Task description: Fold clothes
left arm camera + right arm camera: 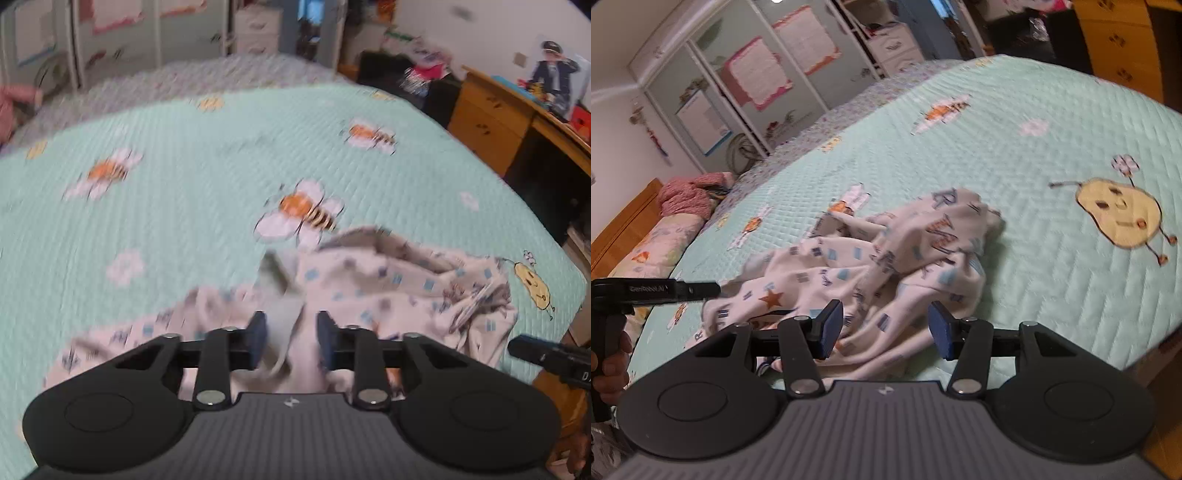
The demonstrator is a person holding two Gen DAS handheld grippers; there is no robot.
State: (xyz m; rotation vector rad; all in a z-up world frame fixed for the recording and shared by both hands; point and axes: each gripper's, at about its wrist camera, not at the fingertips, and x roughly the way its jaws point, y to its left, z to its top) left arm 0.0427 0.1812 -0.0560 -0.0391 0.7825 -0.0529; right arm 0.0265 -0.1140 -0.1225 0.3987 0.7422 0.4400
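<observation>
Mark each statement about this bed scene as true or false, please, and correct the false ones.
1. The patterned garment lies crumpled on the mint quilt. True.
2. The right gripper is clamped on the garment. False: its jaws stand open, with the cloth beyond them.
3. The left gripper has its jaws apart, with cloth between them. True.
4. The garment is already folded into a neat square. False: it is a loose heap.
5. A yellow pear figure is printed on the quilt. True.
</observation>
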